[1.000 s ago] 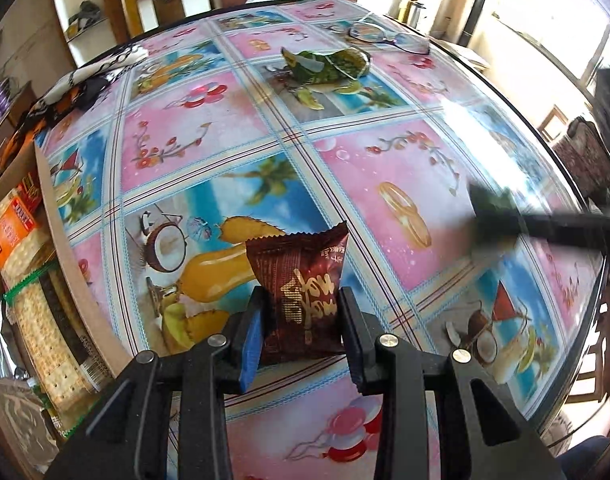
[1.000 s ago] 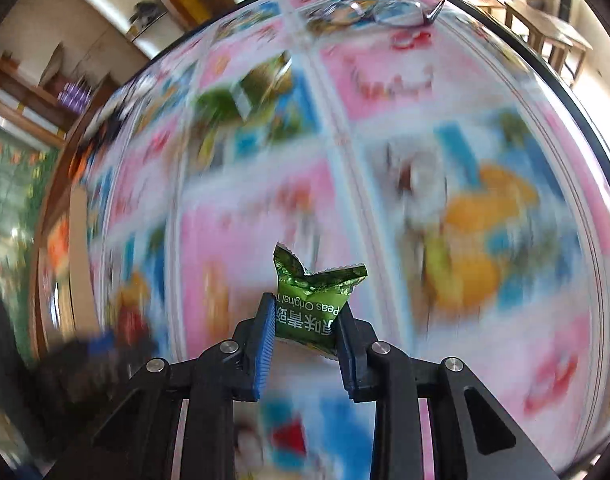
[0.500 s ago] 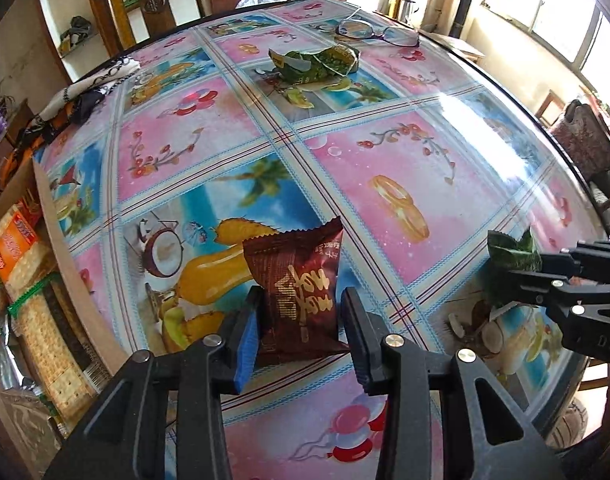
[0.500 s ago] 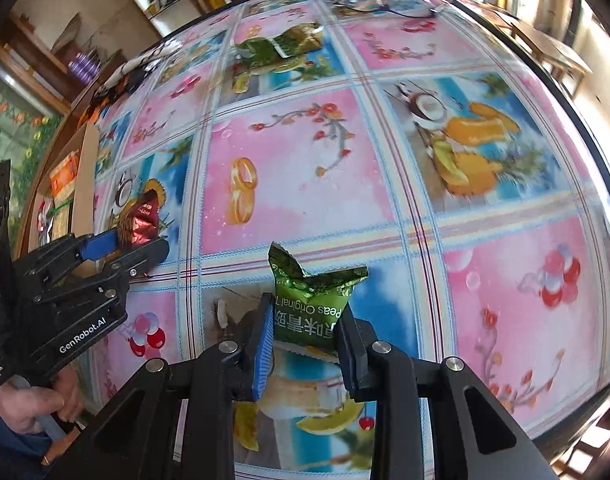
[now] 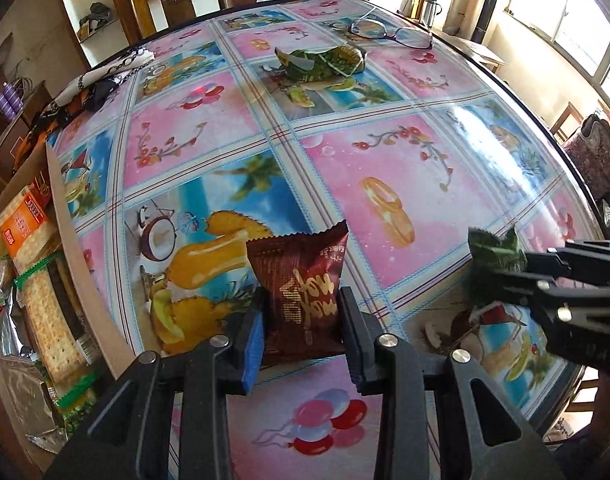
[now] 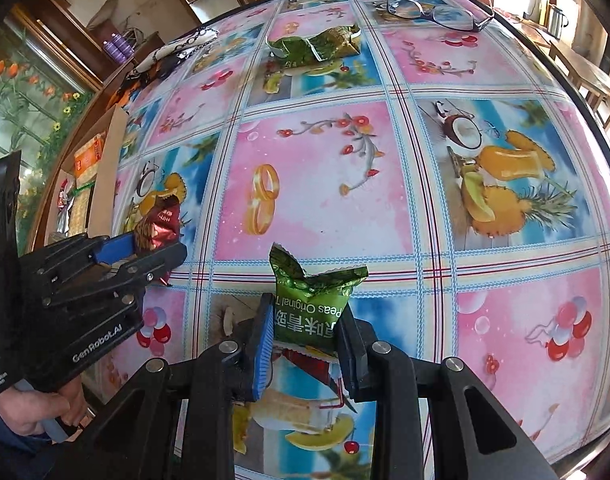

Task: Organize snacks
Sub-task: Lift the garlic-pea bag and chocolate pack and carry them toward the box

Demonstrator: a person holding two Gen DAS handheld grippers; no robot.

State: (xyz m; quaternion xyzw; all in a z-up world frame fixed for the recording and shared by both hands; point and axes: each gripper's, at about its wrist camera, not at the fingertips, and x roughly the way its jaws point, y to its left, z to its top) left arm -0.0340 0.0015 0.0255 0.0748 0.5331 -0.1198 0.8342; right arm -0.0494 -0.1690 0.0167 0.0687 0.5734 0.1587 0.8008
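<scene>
A dark brown snack packet [image 5: 301, 276] stands upright between the pads of my left gripper [image 5: 301, 300], whose jaws are closing on it just above the flowery tablecloth [image 5: 385, 152]. My right gripper [image 6: 305, 320] is shut on a small green pea-snack packet [image 6: 313, 300], held upright over the table's near part. In the left wrist view the right gripper [image 5: 501, 276] and its green packet [image 5: 493, 248] show at the right edge. The right wrist view has the left gripper [image 6: 153, 248] with the brown packet [image 6: 161, 220] at the left, a hand below it.
An open cardboard box [image 5: 77, 264] with cracker packs [image 5: 45, 320] sits along the table's left edge. Larger green snack bags [image 5: 321, 62] lie far across the table, with glasses [image 5: 389, 34] behind them. A patterned cloth [image 5: 101, 80] lies at the far left.
The right gripper with the green packet has swung in from the right and now sits beside the left gripper. The left gripper has stayed put with the brown packet.
</scene>
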